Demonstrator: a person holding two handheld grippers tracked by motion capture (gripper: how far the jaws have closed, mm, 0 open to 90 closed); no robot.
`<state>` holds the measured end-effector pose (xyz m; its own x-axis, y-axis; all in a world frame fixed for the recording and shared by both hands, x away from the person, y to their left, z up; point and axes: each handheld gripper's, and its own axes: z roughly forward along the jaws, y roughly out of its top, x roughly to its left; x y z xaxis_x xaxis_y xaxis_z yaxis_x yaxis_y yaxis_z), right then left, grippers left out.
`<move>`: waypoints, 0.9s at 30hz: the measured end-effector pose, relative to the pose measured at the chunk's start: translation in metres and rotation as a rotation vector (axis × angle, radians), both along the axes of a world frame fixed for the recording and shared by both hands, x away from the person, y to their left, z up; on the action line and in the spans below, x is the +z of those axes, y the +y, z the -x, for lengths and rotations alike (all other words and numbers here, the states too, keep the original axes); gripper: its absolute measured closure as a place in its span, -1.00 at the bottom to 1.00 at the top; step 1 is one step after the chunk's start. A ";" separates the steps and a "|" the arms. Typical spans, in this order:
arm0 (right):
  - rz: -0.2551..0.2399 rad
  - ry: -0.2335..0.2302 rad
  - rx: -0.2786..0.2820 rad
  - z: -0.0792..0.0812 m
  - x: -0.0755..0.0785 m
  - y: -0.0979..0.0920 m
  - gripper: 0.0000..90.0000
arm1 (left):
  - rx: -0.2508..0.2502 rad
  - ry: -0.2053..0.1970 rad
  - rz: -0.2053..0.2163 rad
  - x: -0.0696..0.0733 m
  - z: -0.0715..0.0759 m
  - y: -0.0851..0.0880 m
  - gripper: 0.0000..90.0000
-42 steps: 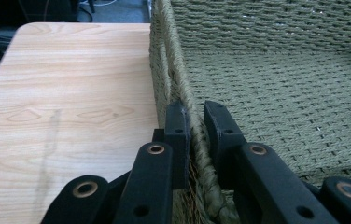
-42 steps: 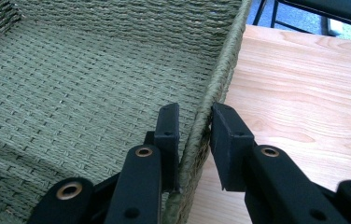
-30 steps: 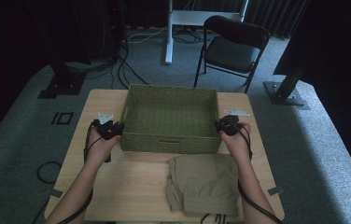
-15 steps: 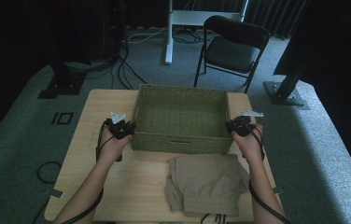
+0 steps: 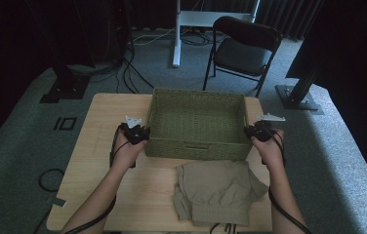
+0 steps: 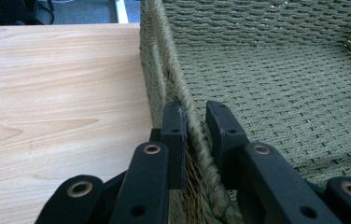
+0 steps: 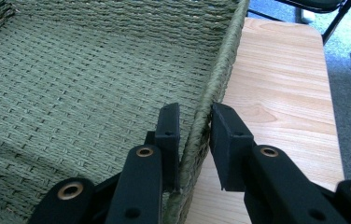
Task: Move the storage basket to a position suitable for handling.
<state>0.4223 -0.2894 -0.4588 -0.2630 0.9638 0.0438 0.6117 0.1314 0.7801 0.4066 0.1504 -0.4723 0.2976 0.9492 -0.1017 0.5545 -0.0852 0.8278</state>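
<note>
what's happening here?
A person has a claw in each hand clamped on a woven basket on the table. The left claw pinches the basket's left wall over the rim, and the right claw does the same on the right wall. Across the frames the basket has slid rightward and a bit away from the person. It looks empty inside. Folded khaki shorts lie on the table just in front of it, untouched.

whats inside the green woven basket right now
Nothing shows inside the basket: its woven floor lies bare. The folded khaki cloth lies outside, on the table. The strip behind its near wall is hidden.
</note>
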 end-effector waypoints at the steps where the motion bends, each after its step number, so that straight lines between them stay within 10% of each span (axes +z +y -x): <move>1: 0.001 0.000 -0.001 0.000 0.000 -0.002 0.63 | -0.004 0.000 -0.004 0.000 0.000 -0.001 0.77; 27: -0.022 0.007 -0.044 0.006 0.000 -0.045 0.64 | -0.056 -0.001 -0.008 0.000 -0.011 -0.042 0.75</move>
<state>0.4164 -0.3343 -0.4592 -0.2202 0.9732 0.0665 0.6219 0.0875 0.7782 0.4174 0.1087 -0.4722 0.3501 0.9320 -0.0939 0.5482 -0.1226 0.8273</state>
